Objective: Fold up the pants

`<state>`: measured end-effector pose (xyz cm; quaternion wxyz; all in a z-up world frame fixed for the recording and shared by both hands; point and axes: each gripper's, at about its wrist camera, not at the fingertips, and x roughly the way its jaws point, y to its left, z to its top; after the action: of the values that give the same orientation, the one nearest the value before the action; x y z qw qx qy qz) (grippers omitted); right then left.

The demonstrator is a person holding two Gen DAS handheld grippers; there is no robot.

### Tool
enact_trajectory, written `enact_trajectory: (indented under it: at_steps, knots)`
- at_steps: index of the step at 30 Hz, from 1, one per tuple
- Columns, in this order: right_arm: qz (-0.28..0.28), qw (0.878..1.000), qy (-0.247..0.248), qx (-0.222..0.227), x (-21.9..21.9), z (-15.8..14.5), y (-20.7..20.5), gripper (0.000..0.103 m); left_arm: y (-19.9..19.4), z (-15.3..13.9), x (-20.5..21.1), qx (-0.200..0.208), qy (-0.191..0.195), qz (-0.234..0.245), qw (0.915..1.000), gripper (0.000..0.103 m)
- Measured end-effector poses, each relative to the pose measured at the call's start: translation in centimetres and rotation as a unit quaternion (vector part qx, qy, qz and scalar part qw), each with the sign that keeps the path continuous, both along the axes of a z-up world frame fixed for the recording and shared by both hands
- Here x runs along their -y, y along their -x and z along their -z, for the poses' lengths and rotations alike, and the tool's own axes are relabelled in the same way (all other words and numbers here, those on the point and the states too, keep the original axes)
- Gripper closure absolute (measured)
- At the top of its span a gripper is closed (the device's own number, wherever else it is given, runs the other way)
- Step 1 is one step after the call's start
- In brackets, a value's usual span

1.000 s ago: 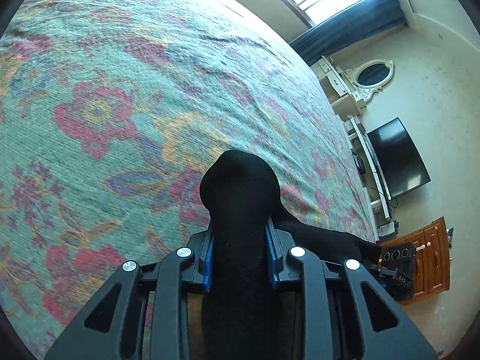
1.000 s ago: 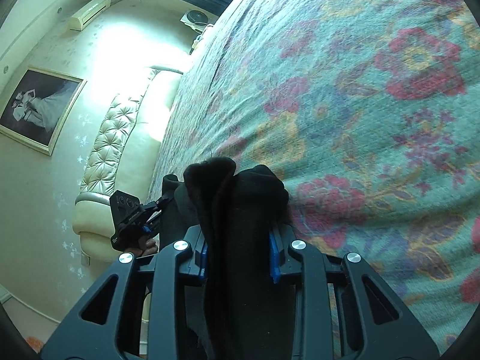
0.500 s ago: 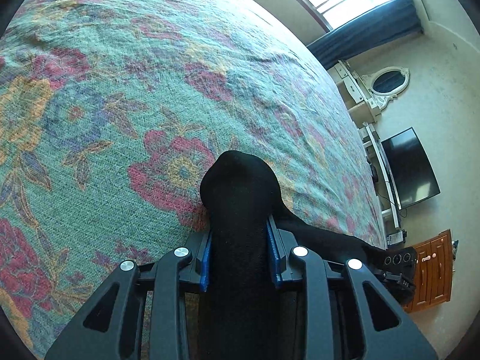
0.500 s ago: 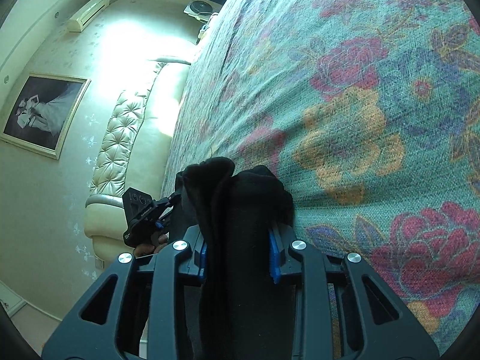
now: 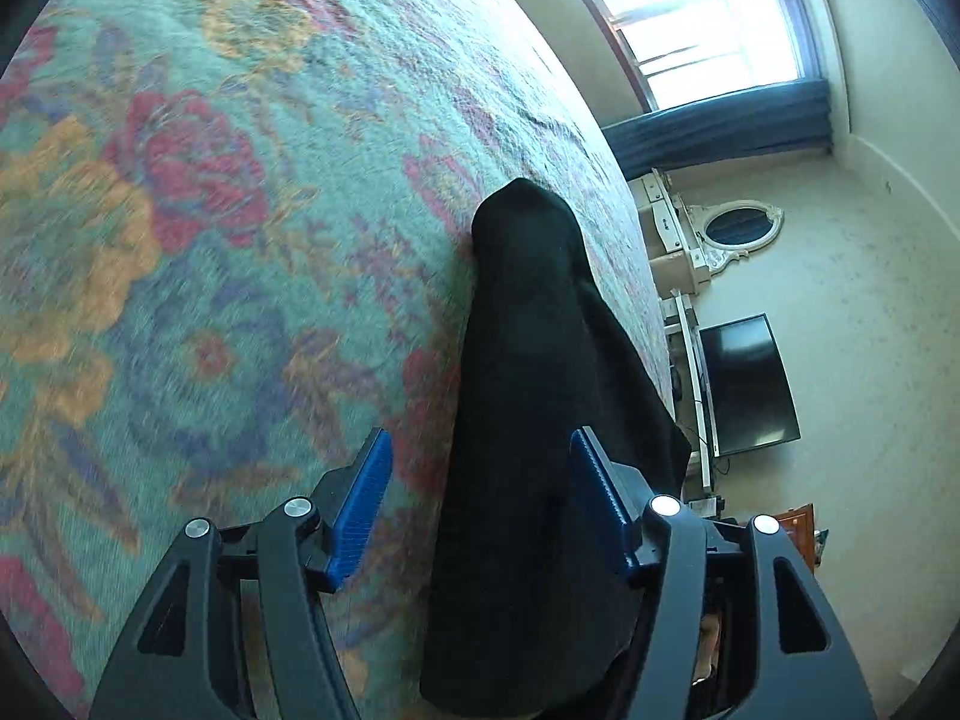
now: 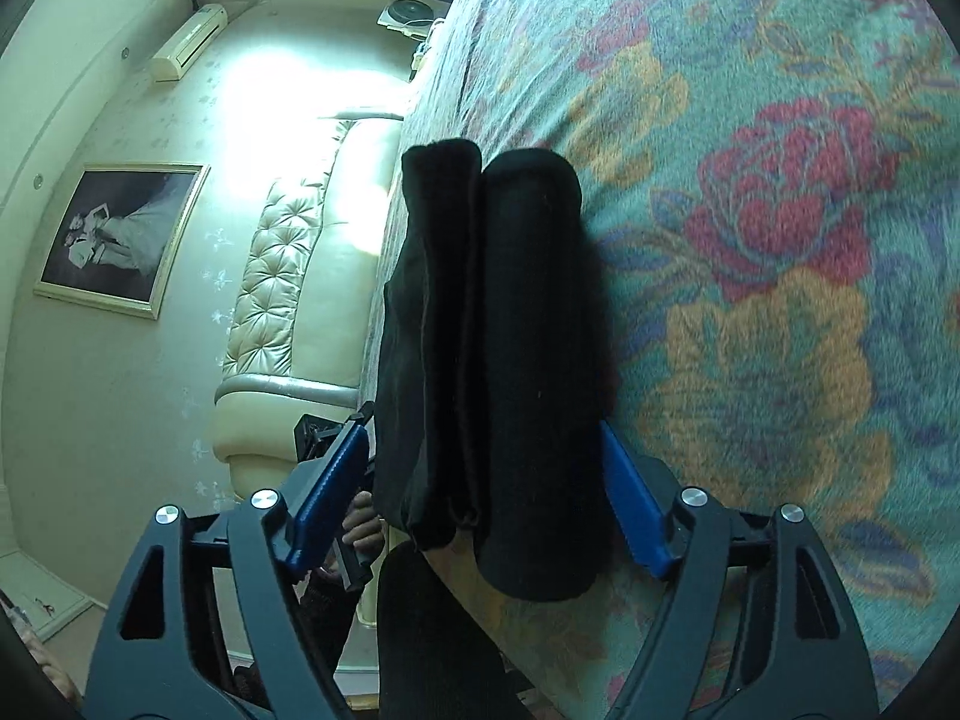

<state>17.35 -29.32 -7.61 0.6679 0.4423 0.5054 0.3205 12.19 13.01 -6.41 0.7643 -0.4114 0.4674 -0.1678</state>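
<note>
Opening now, both the left gripper and right gripper, pads no longer pinching the black pants, lying soft and limp on the floral bedspread; regripping best at bunched folded edges.

Each hand-held tool is black moulded plastic — the left tool and the right tool alike. Both carry two forked black arms with triangular cut-outs, round silver screw heads at the pivots, and ribbed blue pads lining the inner faces of the fingers.
</note>
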Motion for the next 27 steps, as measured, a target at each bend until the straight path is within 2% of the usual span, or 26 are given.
enact_trajectory:
  at_steps: [2, 8, 10, 13, 16, 18, 20, 22, 27]
  knots:
    - [0.011, 1.0, -0.008, 0.007, -0.3, -0.1, 1.0, 0.025, 1.8, -0.1, 0.4, 0.0, -0.009, 0.004, 0.9999, 0.042]
    - [0.039, 0.999, -0.023, 0.017, -0.2, 0.1, 2.7, 0.025, 4.2, 0.2, 2.3, -0.001, 0.009, -0.002, 1.0, 0.036]
    - [0.036, 0.999, -0.015, 0.019, -0.1, 0.1, 2.9, 0.025, 4.3, 0.2, 2.9, -0.001, 0.008, -0.003, 1.0, 0.034]
    - [0.033, 0.999, 0.002, 0.019, -0.9, -0.1, 2.7, 0.025, 3.9, 0.0, 3.6, 0.003, -0.021, -0.007, 0.9998, 0.033]
    - [0.026, 0.999, 0.025, 0.023, -1.4, -0.4, 2.4, 0.026, 3.8, 0.1, 3.9, 0.007, -0.03, -0.013, 0.9994, 0.033]
    - [0.023, 0.998, 0.052, 0.023, -1.8, -0.5, 2.5, 0.032, 3.7, -0.1, 4.5, 0.008, -0.047, -0.006, 0.9989, 0.033]
    - [0.025, 0.998, 0.062, 0.016, -1.8, -0.2, 2.6, 0.054, 3.5, -0.3, 5.0, 0.01, -0.058, -0.006, 0.9983, 0.035]
    - [0.031, 0.998, 0.052, 0.009, -1.5, 0.3, 2.8, 0.064, 3.3, -0.3, 5.4, 0.01, -0.07, -0.008, 0.9974, 0.038]
    - [0.039, 0.998, 0.039, 0.008, -0.8, 0.6, 3.4, 0.071, 3.2, -0.6, 5.8, 0.013, -0.104, -0.004, 0.9945, 0.048]
